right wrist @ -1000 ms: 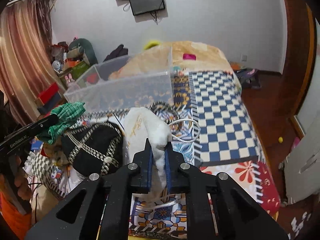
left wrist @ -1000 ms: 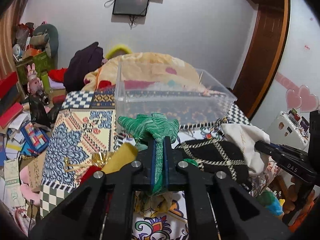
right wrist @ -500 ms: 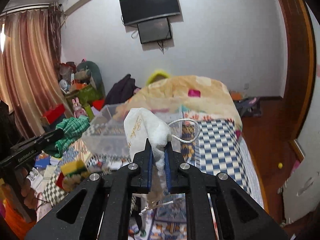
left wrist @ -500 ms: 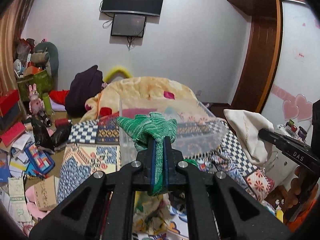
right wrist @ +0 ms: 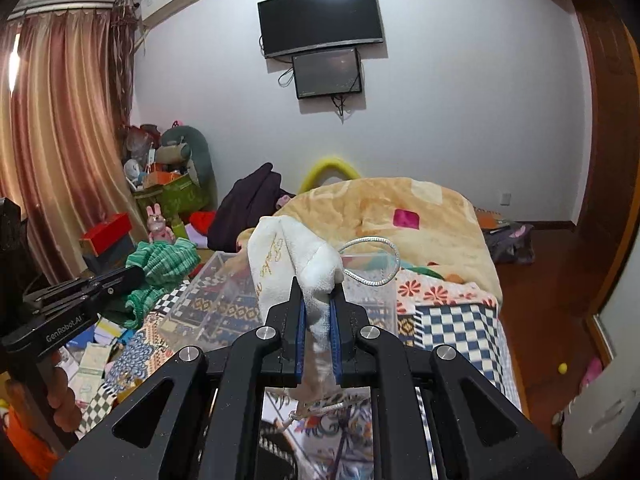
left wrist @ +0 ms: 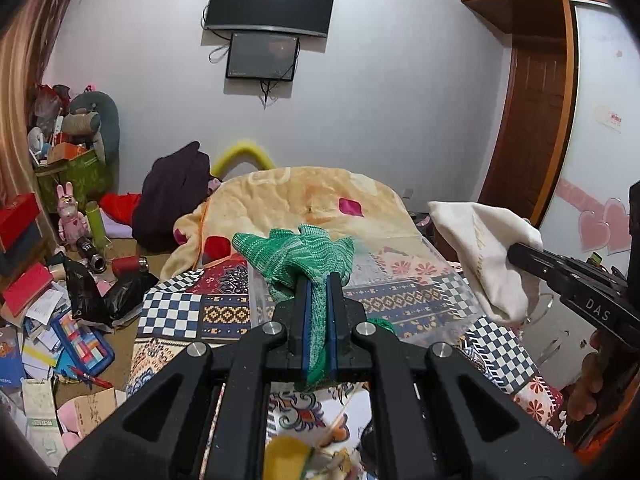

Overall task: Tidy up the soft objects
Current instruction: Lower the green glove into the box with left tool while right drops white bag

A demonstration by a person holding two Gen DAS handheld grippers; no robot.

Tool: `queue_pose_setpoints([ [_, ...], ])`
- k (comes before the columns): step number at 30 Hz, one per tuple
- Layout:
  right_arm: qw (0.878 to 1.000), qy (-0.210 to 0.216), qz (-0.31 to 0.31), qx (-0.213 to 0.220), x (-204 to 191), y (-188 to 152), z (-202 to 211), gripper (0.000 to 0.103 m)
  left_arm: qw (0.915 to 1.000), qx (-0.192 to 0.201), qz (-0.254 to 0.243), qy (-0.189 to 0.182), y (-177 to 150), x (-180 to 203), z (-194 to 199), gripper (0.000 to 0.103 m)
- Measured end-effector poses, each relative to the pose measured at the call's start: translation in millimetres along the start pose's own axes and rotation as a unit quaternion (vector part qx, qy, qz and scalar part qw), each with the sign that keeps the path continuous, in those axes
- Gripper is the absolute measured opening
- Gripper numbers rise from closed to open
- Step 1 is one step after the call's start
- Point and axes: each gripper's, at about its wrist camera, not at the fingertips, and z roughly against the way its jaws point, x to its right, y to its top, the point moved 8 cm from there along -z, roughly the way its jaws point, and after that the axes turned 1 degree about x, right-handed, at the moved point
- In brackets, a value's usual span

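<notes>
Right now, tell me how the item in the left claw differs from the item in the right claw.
The green knit cloth is ribbed and striped; the white cloth pouch is smooth, with gold lettering. The pouch carries a silver cord loop; the green cloth shows no cord. The green cloth bunches wide above the left claw; the pouch stands taller above the right claw. Both are soft, pinched and held up near the clear plastic bin.

Your left tongs [left wrist: 318, 280] hide the lower part of the green knitted glove [left wrist: 296, 254]. The clear plastic bin [right wrist: 224, 296] sits half-covered behind the white cloth pouch [right wrist: 288, 268], so you can't read its contents.
</notes>
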Motion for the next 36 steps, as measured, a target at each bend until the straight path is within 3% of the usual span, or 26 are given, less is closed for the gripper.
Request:
queue_pose_setpoints([
  [3,1.0,-0.001,0.008,-0.012,-4.6,0.0,-13.0,0.009,0.9996,-0.025,0.0,-0.012,-0.6,0.6,-18.0,0.006],
  [19,0.992,-0.012,0.038,-0.119,-7.2,-29.6,-84.4,0.01,0.9907,-0.135,-0.021,-0.002,-25.1,2.5,-97.4,0.006],
  [24,0.988,-0.014,0.05,-0.143,-8.4,-37.9,-92.0,0.011,0.9864,-0.161,-0.031,0.014,-37.0,1.7,-108.7,0.006],
  [29,0.985,-0.018,0.058,-0.158,-10.5,-40.9,-93.8,0.011,0.9834,-0.18,-0.024,0.007,-41.4,0.7,-111.4,0.009],
  [33,0.984,-0.003,0.051,-0.169,-11.9,-41.6,-91.2,0.026,0.9836,-0.179,-0.025,0.006,-41.0,-0.3,-106.5,0.01],
  [36,0.984,0.009,0.049,-0.173,-15.4,-41.7,-86.1,0.028,0.9848,-0.172,-0.026,0.002,-39.0,0.4,-97.4,0.014],
])
